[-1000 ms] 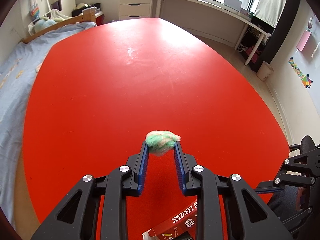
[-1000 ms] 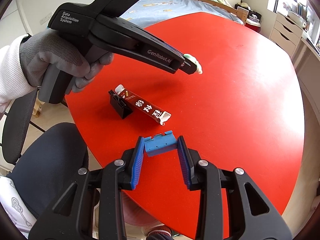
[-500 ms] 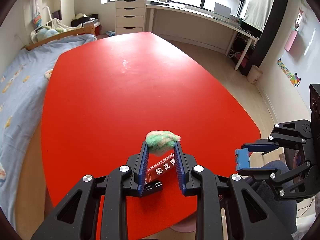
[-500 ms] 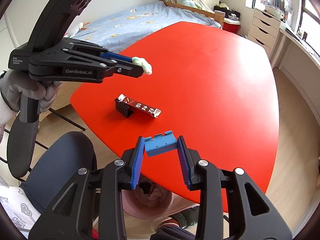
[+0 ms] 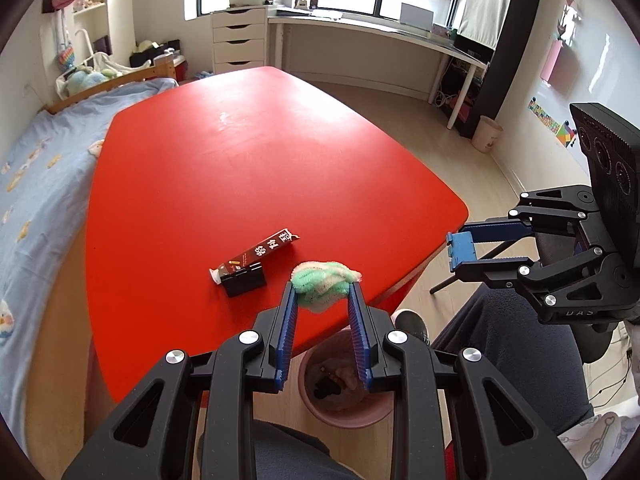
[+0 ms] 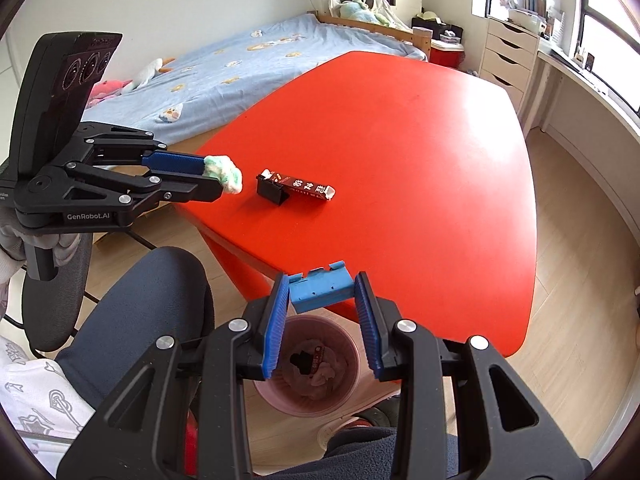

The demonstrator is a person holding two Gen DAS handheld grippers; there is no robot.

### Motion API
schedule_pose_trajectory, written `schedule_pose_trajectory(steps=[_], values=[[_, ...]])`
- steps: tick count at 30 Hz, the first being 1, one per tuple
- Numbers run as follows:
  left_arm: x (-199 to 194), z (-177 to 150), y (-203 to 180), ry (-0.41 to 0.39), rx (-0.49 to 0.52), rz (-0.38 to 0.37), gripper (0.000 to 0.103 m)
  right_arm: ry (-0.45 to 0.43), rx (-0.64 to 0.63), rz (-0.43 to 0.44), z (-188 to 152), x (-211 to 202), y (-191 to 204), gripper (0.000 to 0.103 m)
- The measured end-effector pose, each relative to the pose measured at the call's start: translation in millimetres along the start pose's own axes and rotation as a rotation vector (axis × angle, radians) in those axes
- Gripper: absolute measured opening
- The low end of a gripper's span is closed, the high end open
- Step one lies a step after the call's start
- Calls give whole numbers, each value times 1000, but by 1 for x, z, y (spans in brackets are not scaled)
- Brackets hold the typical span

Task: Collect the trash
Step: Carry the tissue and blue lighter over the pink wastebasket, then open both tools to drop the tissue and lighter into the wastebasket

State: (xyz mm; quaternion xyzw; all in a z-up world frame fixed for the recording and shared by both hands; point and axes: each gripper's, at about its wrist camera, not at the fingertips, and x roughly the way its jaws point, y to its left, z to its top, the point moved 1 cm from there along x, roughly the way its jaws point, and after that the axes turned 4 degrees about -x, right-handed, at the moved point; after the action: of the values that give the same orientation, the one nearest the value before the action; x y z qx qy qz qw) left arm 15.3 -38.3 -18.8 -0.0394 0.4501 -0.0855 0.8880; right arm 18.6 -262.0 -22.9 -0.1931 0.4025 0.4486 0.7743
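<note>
Both tongs have drawn back from the red table point(image 5: 240, 168) toward its near edge. The left gripper point(image 5: 322, 294) stays clamped on a green-white wad point(image 5: 322, 282), the right gripper point(image 6: 322, 295) on a blue plastic piece point(image 6: 322, 290). The pink bin point(image 6: 308, 364), unseen a second ago, now lies directly below both, so dropping looks next; the dark carton point(image 5: 260, 251) remains ahead on the table.

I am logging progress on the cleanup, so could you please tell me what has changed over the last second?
Both grippers drew back from over the red table toward its near edge, bringing the pink trash bin into view beneath them. The left gripper keeps the green-and-white wad and the right gripper its blue plastic piece. The dark carton and black clip lie unmoved.
</note>
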Motion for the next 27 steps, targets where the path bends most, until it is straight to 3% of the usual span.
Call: schedule_pose_trajectory(steps=[14,27], values=[[-6,-53,-27,46,-10,-52,25,36,32,23,-33,4,17,34],[-1,-65,-34,68,-1,-71,25,40,41,33,-43,7,21,34]])
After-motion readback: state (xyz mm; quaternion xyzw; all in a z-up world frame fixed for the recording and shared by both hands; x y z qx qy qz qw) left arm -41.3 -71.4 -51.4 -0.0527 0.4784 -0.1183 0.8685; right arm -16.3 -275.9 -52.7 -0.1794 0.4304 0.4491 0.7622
